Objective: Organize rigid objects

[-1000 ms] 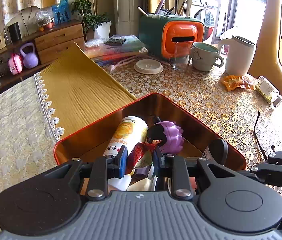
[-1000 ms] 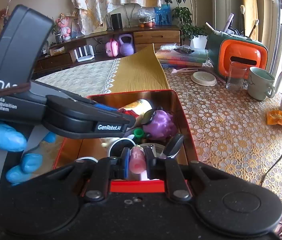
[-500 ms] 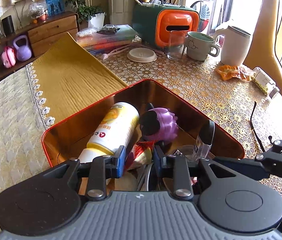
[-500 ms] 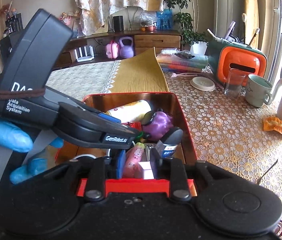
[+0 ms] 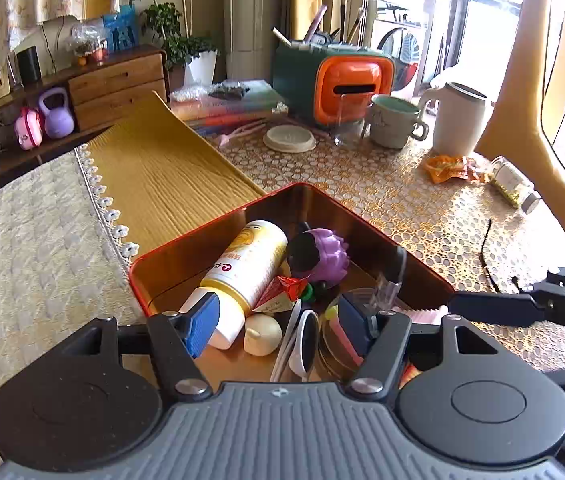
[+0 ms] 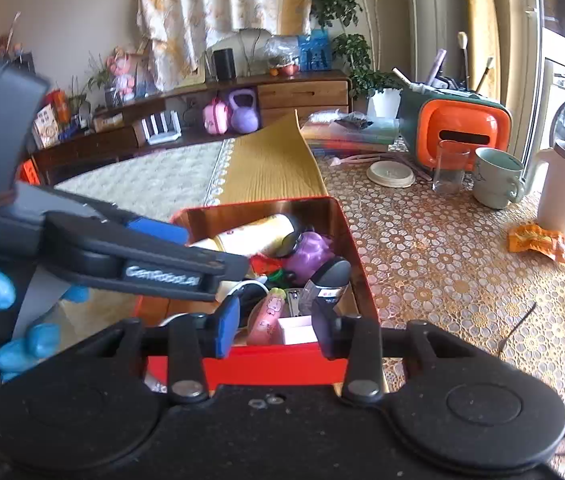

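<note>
Had just been opening both tools over the red tin [image 5: 186, 236]. Kept the left tool [image 5: 278, 320] roughly half spread above the tin's near end, with loose items below the gap but nothing pressed by either pad. Kept the right tool [image 6: 276, 328] narrower, about a third apart, at the tin's near wall, over a pink figure [image 6: 268, 316] and a small white box [image 6: 298, 330] lying inside, gripping neither.

Judged the sorting well advanced: found the yellow bottle [image 5: 250, 264], purple toy [image 5: 322, 256], red packet [image 5: 282, 294] and several smaller bits already piled inside the tin.

Judged it not quite finished: saw an orange wrapper [image 5: 452, 166] and a small jar [image 5: 514, 184] out on the worktop [image 5: 362, 184], well beyond the tin's far corner. Could not tell whether those, or the cups and holder farther behind the tin, belonged to the job.
</note>
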